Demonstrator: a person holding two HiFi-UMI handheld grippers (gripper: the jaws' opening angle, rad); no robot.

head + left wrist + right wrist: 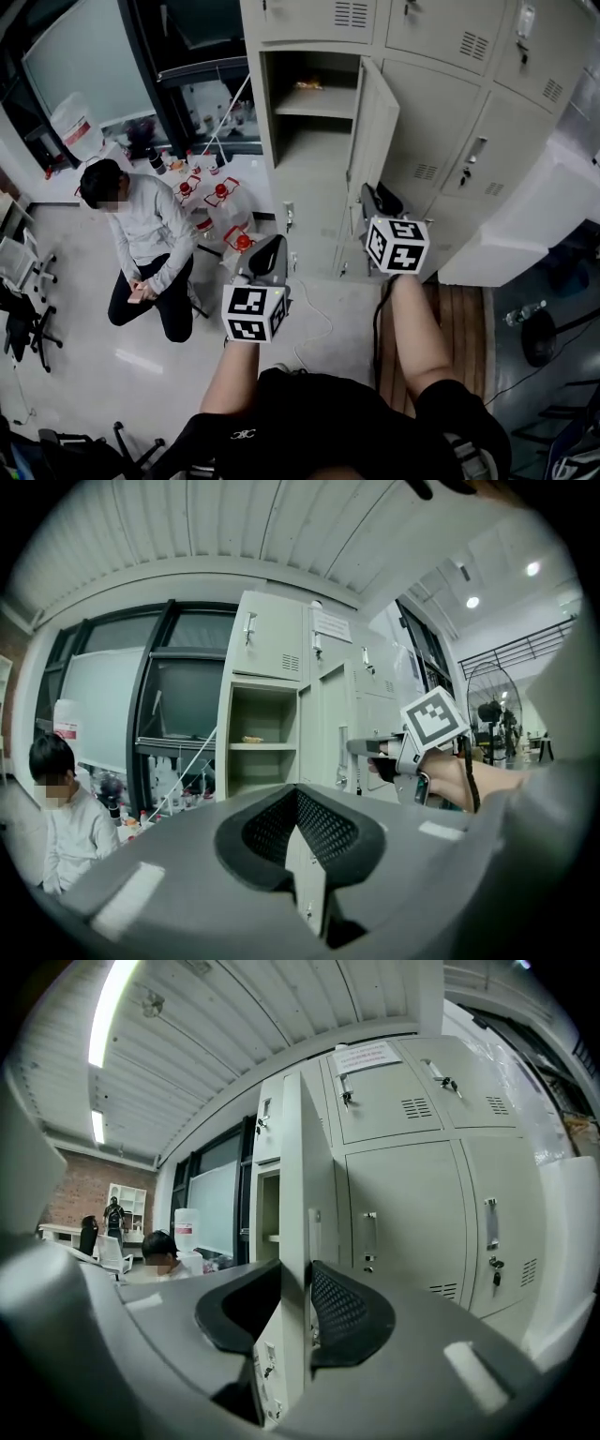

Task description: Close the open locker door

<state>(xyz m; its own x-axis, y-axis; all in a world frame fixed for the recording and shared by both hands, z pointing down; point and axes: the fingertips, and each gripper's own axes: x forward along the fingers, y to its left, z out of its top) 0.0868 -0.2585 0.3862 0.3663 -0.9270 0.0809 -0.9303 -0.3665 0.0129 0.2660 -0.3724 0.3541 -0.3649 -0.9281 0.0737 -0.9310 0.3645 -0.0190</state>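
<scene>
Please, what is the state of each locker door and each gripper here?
locker door: open, swung outward.
neighbouring locker doors: closed.
right gripper: closed on the locker door's edge.
left gripper: jaws together, holding nothing.

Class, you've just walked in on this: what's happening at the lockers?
A person stands before the lockers with a hand-held gripper in each hand. The right hand-held gripper is at the open locker door, whose free edge sits between its jaws; they look closed on it. The door stands wide open. The left hand-held gripper holds nothing.
</scene>
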